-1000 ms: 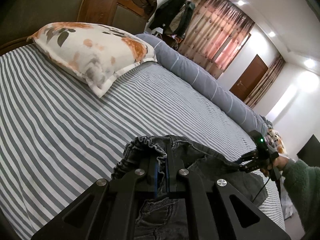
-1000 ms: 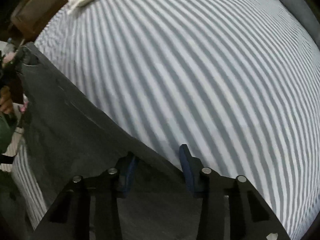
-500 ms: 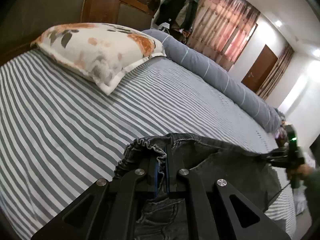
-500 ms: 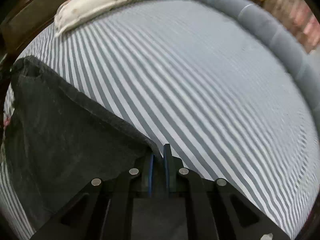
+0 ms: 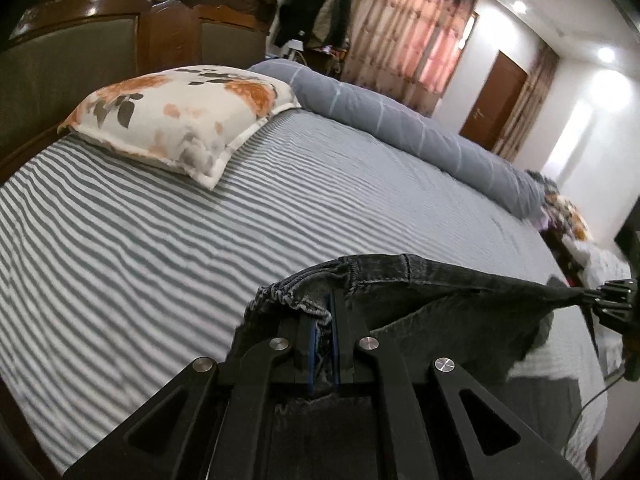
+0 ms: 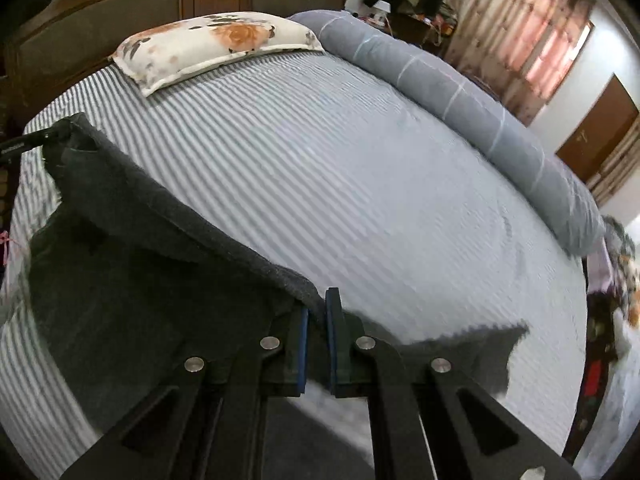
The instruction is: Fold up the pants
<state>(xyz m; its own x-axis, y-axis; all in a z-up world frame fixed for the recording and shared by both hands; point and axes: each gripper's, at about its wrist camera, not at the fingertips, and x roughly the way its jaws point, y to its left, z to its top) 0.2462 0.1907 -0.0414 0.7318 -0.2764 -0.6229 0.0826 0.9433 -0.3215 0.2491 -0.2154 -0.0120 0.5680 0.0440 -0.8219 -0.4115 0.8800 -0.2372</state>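
Observation:
Dark grey jeans (image 5: 432, 304) hang stretched between my two grippers above the striped bed (image 5: 200, 248). My left gripper (image 5: 325, 312) is shut on the elastic waistband end. My right gripper (image 6: 316, 312) is shut on the other end of the jeans (image 6: 132, 264), at the hem edge. In the left wrist view the right gripper (image 5: 612, 300) shows at the far right, holding the taut cloth. In the right wrist view the left gripper (image 6: 28, 144) shows at the far left. The lower part of the jeans hangs below both grippers, partly hidden.
A floral pillow (image 5: 180, 116) lies by the wooden headboard (image 5: 120, 32). A long grey bolster (image 5: 420, 128) runs along the bed's far side. Curtains (image 5: 404, 20) and a door (image 5: 496, 100) stand beyond. Clutter (image 6: 616, 280) lies off the bed's right corner.
The right gripper has shut on the jeans' edge. Both grippers have lifted and the jeans are pulled taut between them, higher above the bed.

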